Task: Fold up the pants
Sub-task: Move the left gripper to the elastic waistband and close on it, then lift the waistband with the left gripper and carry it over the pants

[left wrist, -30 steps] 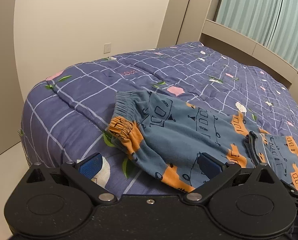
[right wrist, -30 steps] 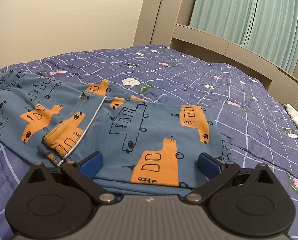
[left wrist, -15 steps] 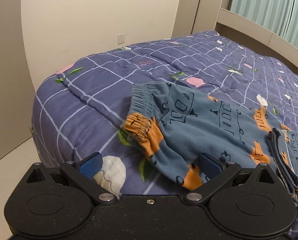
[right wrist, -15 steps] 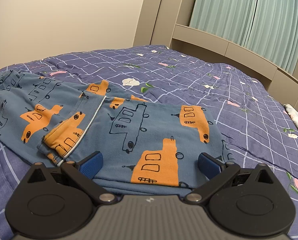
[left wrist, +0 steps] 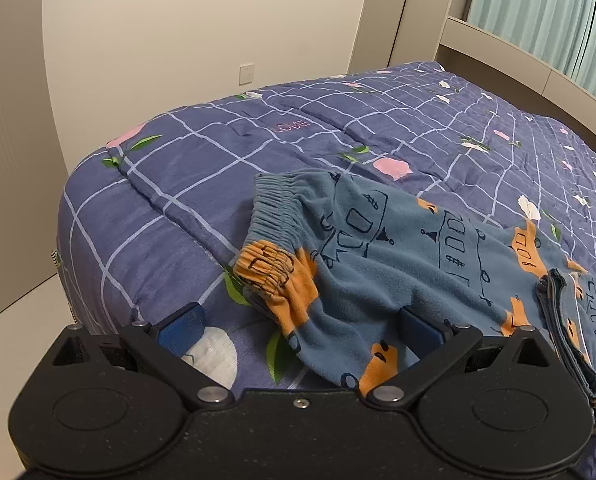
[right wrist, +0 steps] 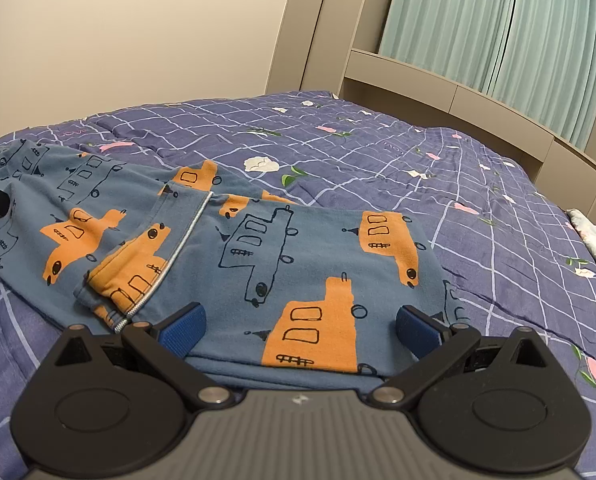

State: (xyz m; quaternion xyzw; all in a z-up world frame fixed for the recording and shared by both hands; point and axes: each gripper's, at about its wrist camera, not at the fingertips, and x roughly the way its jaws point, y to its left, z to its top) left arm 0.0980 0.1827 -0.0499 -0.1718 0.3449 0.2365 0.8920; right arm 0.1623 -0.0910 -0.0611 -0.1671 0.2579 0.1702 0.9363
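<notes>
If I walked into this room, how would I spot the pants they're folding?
Look at the big bed under the purple quilt with a white grid and flowers. On its near side lie the soft blue fleece pants printed with orange and outlined vehicles, the legs already folded over. Their gathered elastic waistband sets them apart from the quilt.

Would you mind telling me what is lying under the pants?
The pants lie on a purple checked quilt with flower prints, which shows all around them. What the quilt looks like beneath the folded cloth is covered.
</notes>
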